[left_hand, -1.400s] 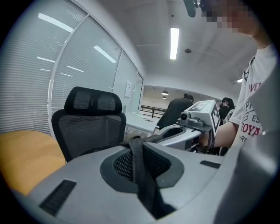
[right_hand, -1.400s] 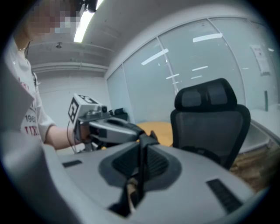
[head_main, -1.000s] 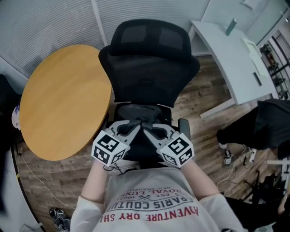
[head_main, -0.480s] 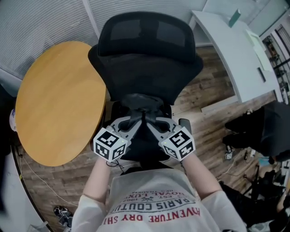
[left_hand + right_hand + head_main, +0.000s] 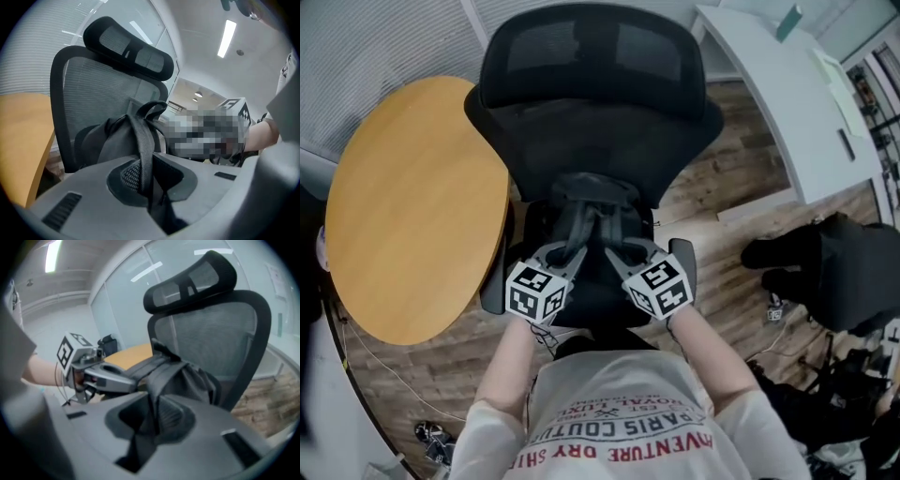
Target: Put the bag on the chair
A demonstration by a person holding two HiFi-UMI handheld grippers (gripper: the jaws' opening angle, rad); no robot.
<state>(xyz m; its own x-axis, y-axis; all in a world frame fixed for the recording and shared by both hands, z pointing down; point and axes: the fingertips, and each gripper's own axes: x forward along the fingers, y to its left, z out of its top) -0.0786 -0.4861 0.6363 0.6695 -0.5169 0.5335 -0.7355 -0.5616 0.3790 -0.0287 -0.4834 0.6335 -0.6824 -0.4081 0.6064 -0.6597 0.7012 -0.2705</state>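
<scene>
A black backpack (image 5: pixel 595 208) sits on the seat of a black mesh office chair (image 5: pixel 591 94), leaning on the backrest. My left gripper (image 5: pixel 570 255) is shut on one dark strap (image 5: pixel 143 140), which runs up from the jaws (image 5: pixel 147 180) to the bag (image 5: pixel 105 140). My right gripper (image 5: pixel 617 255) holds the other strap (image 5: pixel 161 376). Its jaws (image 5: pixel 152 420) are opening, with the strap still between them and against the ribbed pad (image 5: pixel 172 420). The two grippers stand side by side just in front of the bag (image 5: pixel 199 376).
A round wooden table (image 5: pixel 403 206) stands close at the chair's left. A white desk (image 5: pixel 787 84) is at the back right. Dark bags or clothing (image 5: pixel 830 272) and cables lie on the wood floor at the right. Armrests (image 5: pixel 682 267) flank the seat.
Both grippers and the bag have moved a little forward, toward the chair's backrest. The chair now fills more of the head view.
</scene>
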